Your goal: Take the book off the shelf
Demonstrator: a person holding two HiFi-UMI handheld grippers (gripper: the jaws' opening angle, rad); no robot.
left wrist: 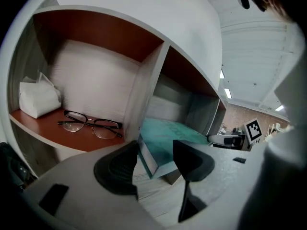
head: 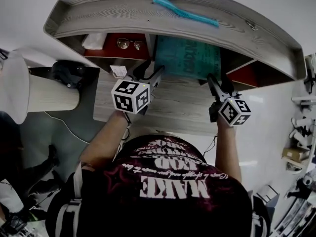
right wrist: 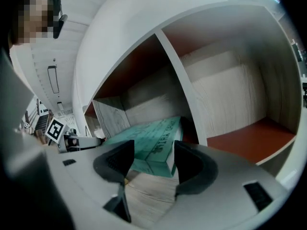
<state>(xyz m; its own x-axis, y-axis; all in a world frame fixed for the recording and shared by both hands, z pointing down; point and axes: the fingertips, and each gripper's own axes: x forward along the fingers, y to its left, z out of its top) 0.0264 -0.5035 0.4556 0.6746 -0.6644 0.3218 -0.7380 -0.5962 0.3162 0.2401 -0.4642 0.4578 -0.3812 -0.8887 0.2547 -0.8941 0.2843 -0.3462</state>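
Note:
A teal book [head: 190, 58] lies flat in the middle compartment of the grey wood shelf [head: 148, 19], its front edge sticking out over the wooden desk. My left gripper [head: 150, 69] is at the book's left front corner and my right gripper [head: 218, 80] at its right front corner. In the left gripper view the book's corner [left wrist: 165, 138] shows between the spread jaws of the left gripper [left wrist: 154, 157], untouched by the pads. In the right gripper view the book [right wrist: 153, 145] likewise sits just beyond the right gripper [right wrist: 151, 162], whose jaws stand apart. Both grippers are open and hold nothing.
Glasses [head: 129, 44] [left wrist: 91, 123] and a white tissue pack [head: 94, 41] [left wrist: 38, 97] lie in the left red-floored compartment. The right compartment [right wrist: 249, 140] has a red floor too. A teal stick [head: 185, 12] rests on the shelf top. A white lamp [head: 49, 93] stands at the left.

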